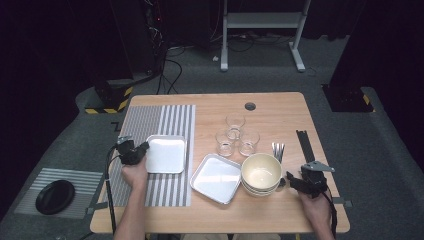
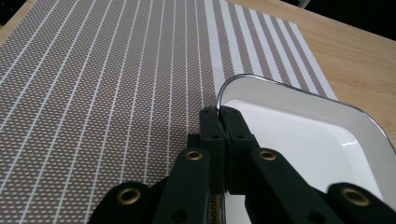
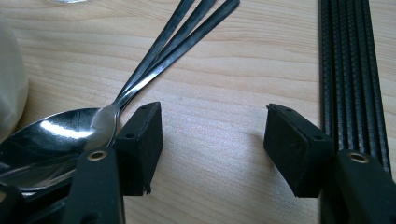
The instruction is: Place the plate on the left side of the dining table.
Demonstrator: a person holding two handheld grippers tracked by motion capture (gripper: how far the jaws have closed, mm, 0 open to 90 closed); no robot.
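Observation:
A white square plate lies on the striped placemat. My left gripper is shut on that plate's left rim; in the left gripper view its jaws pinch the plate edge at my left gripper. My right gripper rests on the table right of the stacked bowls, open with bare wood between its jaws, as my right gripper view shows. Stacked spoons lie just left of its left jaw.
A second white square plate sits beside the bowls. Three glasses stand behind them. A black strip lies near the table's right edge. On the floor at the left, a black dish sits on another mat.

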